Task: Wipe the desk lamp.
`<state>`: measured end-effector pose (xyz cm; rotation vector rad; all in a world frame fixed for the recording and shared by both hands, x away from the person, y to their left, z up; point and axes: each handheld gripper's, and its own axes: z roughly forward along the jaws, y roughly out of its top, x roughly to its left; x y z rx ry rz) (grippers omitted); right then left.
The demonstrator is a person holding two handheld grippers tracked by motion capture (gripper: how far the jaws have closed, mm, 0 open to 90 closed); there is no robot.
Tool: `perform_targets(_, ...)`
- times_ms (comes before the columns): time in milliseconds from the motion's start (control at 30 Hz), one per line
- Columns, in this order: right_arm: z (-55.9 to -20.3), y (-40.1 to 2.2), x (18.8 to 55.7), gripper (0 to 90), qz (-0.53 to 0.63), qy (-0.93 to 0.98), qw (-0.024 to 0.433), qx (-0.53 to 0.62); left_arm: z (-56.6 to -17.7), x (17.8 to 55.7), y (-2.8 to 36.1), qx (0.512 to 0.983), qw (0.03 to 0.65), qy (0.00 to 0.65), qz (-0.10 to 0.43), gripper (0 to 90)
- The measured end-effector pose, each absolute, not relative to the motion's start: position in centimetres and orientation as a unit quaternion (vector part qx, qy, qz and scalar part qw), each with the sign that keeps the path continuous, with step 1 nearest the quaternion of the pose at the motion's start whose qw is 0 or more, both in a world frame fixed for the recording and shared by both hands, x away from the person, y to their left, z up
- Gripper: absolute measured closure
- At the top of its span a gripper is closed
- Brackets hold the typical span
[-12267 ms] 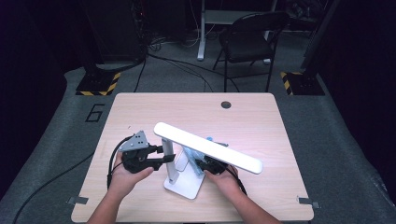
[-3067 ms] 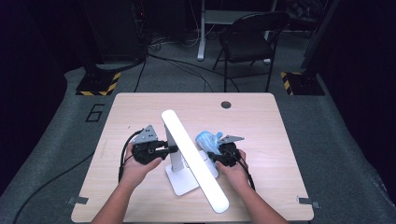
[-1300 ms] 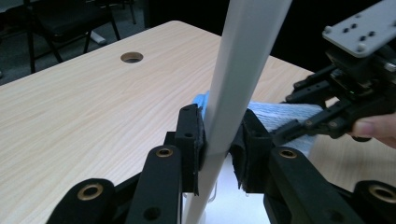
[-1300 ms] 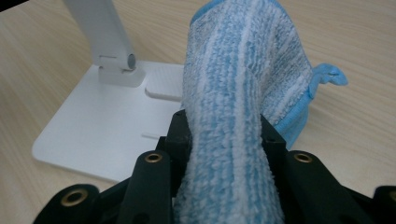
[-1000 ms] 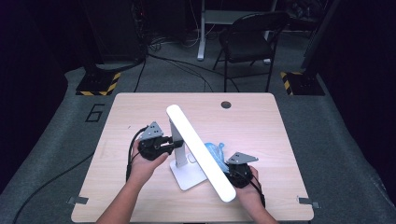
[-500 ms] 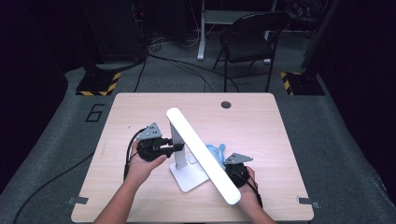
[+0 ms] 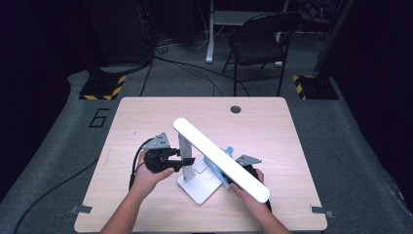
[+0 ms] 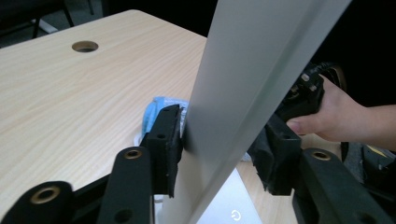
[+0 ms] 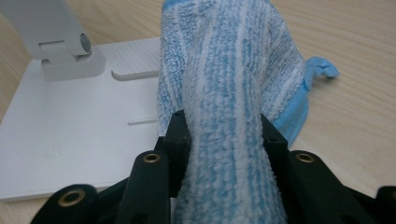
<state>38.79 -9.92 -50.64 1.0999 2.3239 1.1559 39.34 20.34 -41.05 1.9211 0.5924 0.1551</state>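
Left gripper (image 8: 219, 154): my jaws just opening, loose around lamp post (image 8: 252, 93).
Right gripper (image 9: 224, 135): I clamp blue cloth (image 9: 229, 79).

place: lab/studio | cues: dark backdrop, hazard-striped stand bases (image 7: 103, 89), floor cables (image 7: 182, 58), folding chair (image 7: 258, 46)

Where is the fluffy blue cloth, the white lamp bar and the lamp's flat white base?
fluffy blue striped cloth (image 9: 224, 93), right gripper view, its middle fold.
long white lamp bar (image 7: 219, 157), high view, mid-length.
flat white lamp base (image 9: 70, 135), right gripper view, bare top.
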Motion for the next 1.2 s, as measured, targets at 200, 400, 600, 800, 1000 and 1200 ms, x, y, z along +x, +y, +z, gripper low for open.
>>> perform_targets(200, -50.5, -9.6, 39.2, 64.4, 0.401, 0.814, 0.158, 0.388, -41.1, 38.6, 20.4, 0.809, 0.529, 0.250, 0.061, 48.3)
perform_targets(400, -50.5, -9.1, 39.7, 64.3, 0.403, 0.813, 0.157, 0.391, -41.0, 38.1, 20.8, 0.812, 0.527, 0.245, 0.057, 47.2)
perform_targets(600, -50.5, -8.8, 39.9, 64.3, 0.402, 0.812, 0.151, 0.395, -40.9, 37.5, 21.2, 0.815, 0.524, 0.245, 0.036, 46.3)
perform_targets(800, -50.5, -8.6, 40.0, 64.1, 0.404, 0.809, 0.149, 0.400, -40.7, 37.6, 21.4, 0.822, 0.519, 0.233, 0.036, 46.3)
perform_targets(1000, -50.4, -8.6, 40.0, 64.0, 0.405, 0.811, 0.150, 0.395, -40.7, 38.7, 20.2, 0.824, 0.520, 0.221, 0.039, 45.5)
perform_targets(1200, -50.3, -8.6, 39.8, 63.9, 0.407, 0.809, 0.148, 0.397, -40.8, 38.8, 19.9, 0.825, 0.522, 0.212, 0.041, 43.8)
